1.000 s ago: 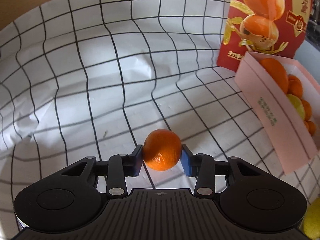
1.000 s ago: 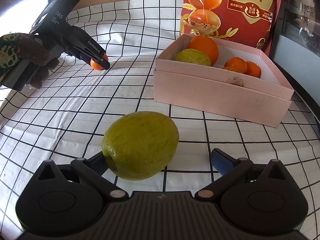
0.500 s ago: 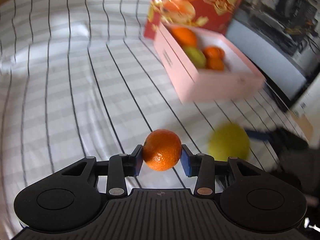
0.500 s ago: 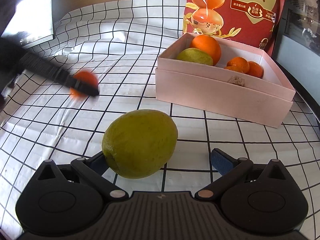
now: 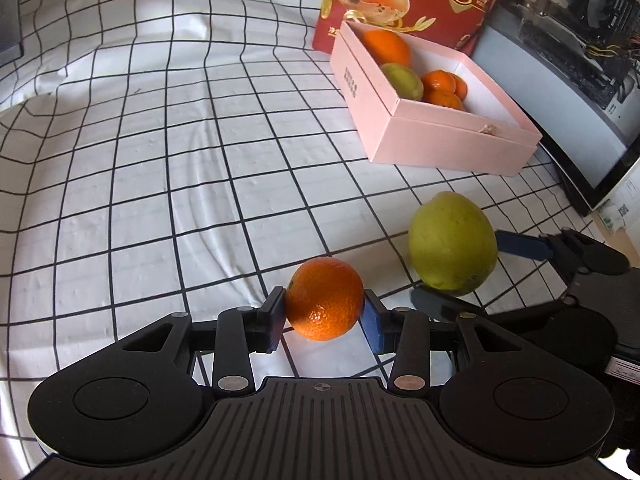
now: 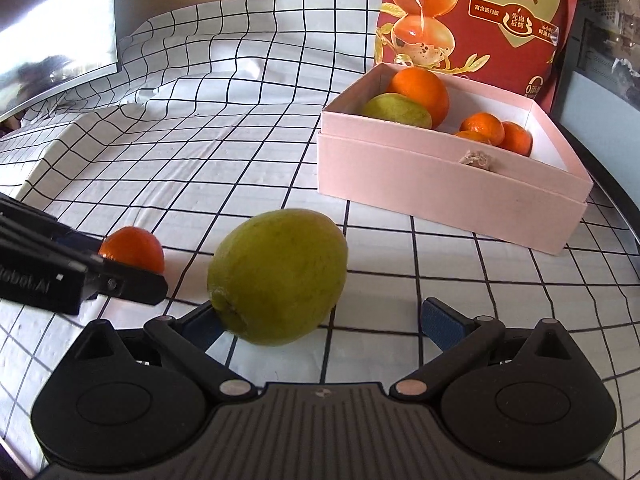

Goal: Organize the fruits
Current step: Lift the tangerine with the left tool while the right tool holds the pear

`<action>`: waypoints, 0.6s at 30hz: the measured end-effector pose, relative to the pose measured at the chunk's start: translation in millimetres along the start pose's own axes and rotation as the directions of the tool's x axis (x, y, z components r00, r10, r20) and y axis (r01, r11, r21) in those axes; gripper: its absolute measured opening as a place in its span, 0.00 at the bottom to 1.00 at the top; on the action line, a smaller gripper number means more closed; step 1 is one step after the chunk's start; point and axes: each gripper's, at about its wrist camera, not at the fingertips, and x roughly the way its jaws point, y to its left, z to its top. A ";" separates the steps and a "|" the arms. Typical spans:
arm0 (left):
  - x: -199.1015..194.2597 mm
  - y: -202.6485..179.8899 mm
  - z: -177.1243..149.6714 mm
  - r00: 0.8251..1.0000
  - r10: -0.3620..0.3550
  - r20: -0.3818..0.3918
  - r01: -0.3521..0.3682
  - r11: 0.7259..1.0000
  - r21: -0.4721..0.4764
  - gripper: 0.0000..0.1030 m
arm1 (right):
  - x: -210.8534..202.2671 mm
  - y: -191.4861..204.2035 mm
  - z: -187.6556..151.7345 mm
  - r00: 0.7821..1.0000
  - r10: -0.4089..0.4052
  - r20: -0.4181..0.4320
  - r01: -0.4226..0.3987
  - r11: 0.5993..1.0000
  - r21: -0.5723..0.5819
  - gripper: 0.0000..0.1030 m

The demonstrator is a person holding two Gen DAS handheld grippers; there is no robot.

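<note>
Orange mandarin (image 5: 324,298) pinched in left gripper (image 5: 324,316), bound for pink box (image 5: 440,136).
Right gripper (image 6: 324,320) closing around green fruit (image 6: 278,276), far pad not yet touching.

Each camera sits just behind its own gripper, looking forward and steeply down along the fingers, close over the bench. Ahead of both grippers lies the same pink box (image 5: 436,136) (image 6: 440,184). The views also share the green fruit (image 5: 452,246) (image 6: 278,276) and the mandarin (image 5: 325,298) (image 6: 134,249).
</note>
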 end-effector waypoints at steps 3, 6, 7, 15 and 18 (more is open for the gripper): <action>1.2 -4.4 -0.8 1.000 0.011 0.005 -0.011 1.000 0.027 0.44 | -6.8 -1.7 -3.6 1.000 -0.007 -0.013 0.007 1.000 -0.001 0.93; 1.7 -8.4 -1.8 0.999 0.031 0.010 -0.031 0.998 0.052 0.44 | -10.1 -5.5 -6.1 1.000 -0.014 -0.019 0.014 1.000 0.012 0.93; 1.4 -9.7 -2.7 0.999 0.037 0.010 -0.037 0.997 0.062 0.44 | -10.7 -6.2 -6.2 1.000 -0.013 -0.023 0.013 1.000 0.015 0.93; 1.1 -7.2 -2.1 1.000 0.030 -0.001 -0.030 0.997 0.075 0.44 | -9.9 0.5 5.9 1.000 0.028 -0.004 -0.029 0.999 -0.029 0.90; 1.1 -6.8 -2.1 1.000 0.024 -0.002 -0.024 0.997 0.076 0.44 | -11.8 -1.6 11.1 1.000 0.030 0.007 -0.029 0.999 -0.034 0.90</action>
